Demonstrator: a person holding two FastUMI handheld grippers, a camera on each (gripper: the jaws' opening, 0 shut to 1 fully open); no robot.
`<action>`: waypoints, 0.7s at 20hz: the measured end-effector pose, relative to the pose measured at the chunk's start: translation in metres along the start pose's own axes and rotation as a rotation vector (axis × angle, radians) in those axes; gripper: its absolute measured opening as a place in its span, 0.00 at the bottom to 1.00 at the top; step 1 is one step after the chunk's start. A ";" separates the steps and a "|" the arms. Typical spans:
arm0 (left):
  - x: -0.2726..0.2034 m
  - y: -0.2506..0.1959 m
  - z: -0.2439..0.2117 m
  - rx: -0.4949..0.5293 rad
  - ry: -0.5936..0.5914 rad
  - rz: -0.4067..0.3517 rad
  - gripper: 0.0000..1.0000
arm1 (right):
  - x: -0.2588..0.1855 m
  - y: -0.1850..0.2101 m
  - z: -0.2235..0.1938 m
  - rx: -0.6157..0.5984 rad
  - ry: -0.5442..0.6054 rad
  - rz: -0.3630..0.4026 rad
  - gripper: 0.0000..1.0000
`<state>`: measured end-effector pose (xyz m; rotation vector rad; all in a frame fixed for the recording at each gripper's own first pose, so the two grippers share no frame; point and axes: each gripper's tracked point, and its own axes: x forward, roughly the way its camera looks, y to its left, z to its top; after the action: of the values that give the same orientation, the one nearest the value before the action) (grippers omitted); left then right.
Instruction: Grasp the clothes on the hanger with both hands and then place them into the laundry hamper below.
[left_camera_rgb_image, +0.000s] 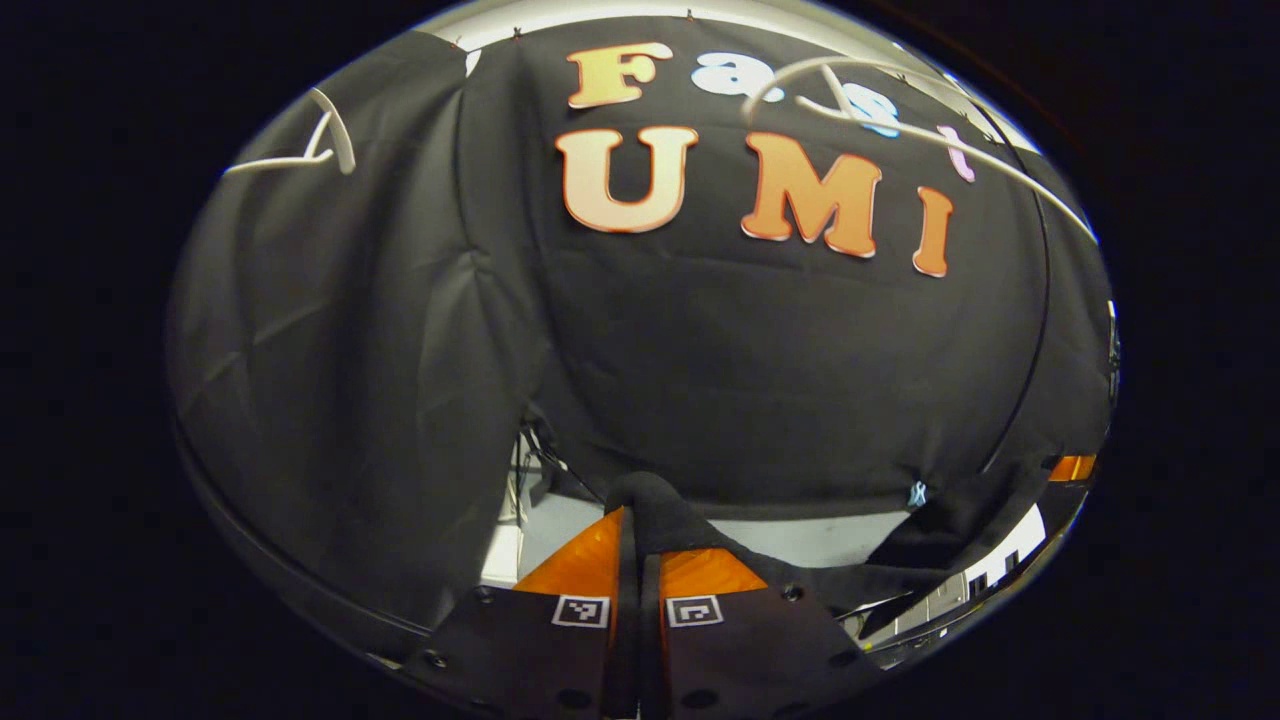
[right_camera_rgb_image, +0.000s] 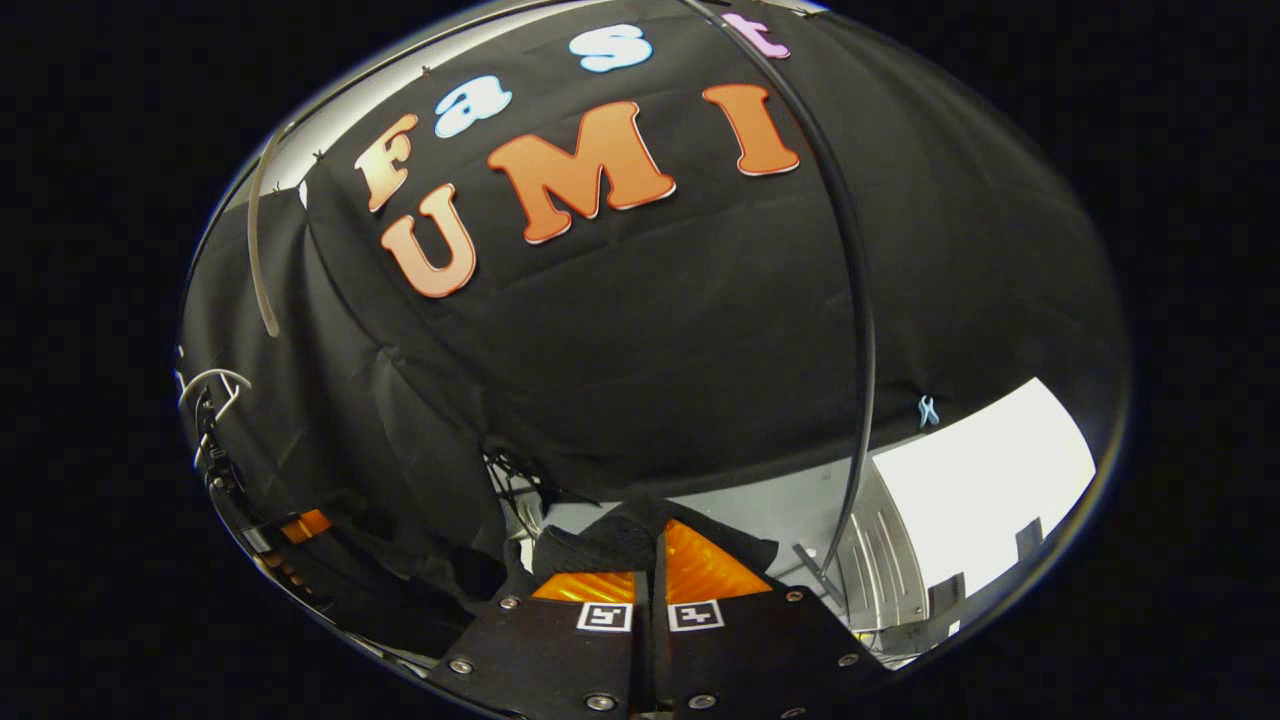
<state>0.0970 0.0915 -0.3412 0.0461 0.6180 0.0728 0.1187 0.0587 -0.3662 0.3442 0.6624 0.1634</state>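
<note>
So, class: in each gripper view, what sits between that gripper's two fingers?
A fold of the black garment: the left gripper pinches it in the left gripper view, and the right gripper pinches black cloth likewise in the right gripper view.

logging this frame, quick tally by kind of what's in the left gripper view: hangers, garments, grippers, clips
white hangers: 2
black garment: 1
grippers: 2, left gripper, right gripper
blue clip: 1
total: 6
</note>
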 end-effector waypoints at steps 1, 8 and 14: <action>0.005 -0.010 -0.015 0.006 0.027 -0.017 0.07 | 0.003 0.005 -0.016 -0.004 0.024 0.001 0.00; 0.027 -0.069 -0.096 0.073 0.193 -0.115 0.07 | 0.037 0.034 -0.101 -0.036 0.147 0.005 0.00; 0.050 -0.098 -0.173 0.084 0.341 -0.157 0.07 | 0.068 0.031 -0.168 -0.053 0.250 -0.030 0.00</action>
<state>0.0422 0.0012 -0.5173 0.0668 0.9634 -0.0998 0.0649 0.1491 -0.5171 0.2648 0.9084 0.1965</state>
